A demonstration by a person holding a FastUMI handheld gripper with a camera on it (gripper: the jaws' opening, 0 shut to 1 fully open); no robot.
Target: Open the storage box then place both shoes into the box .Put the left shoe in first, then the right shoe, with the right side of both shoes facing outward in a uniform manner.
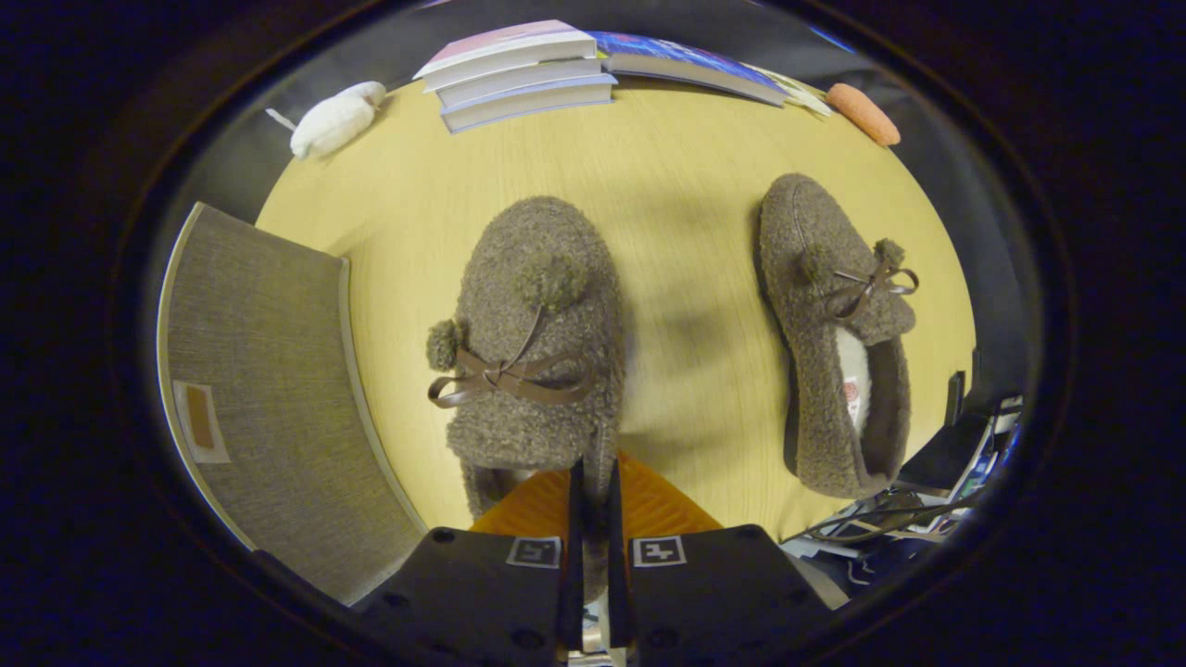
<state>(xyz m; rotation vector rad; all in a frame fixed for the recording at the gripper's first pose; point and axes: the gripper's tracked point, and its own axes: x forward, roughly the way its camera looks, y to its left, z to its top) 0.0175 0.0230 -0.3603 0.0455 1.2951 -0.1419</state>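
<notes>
Tool fingers nearly together, clamped on heel rim of near fuzzy brown slipper with bow and two pompoms. Two slippers on round pale wood bench; second fuzzy brown slipper lies apart, right of fingers. Grey fabric storage box left of fingers. Beyond: three stacked books, one white plush toy, one orange sponge.

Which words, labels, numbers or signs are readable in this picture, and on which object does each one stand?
No text is readable.
Tag inside the right slipper: too small and blurred to read.
Patch on the grey storage box: no legible writing.
Book covers: blurred.
Gripper, fingers closed on the left slipper: square coded markers, no words.
</notes>
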